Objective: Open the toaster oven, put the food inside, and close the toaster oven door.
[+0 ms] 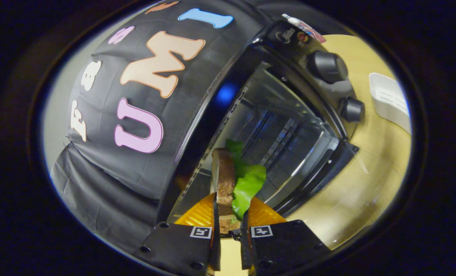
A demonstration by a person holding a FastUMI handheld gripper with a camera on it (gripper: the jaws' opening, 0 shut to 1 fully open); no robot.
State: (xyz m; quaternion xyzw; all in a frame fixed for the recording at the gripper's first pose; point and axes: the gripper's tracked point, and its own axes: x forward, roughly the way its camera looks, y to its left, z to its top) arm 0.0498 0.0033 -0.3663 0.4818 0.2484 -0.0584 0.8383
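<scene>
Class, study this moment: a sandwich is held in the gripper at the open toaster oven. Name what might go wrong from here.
1. The gripper is shut on the brown-bread sandwich by one end only; it might slip or tip.
2. The green lettuce leaf hangs out sideways and may snag or drop on the way in.
3. The black toaster oven's lowered glass door lies close beside the fingers, so a bump seems possible.

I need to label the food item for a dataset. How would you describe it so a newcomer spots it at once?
Start at the black toaster oven with its door open. In front of its cavity the gripper is shut on a sandwich: brown bread with bright green lettuce, the only food here.
</scene>
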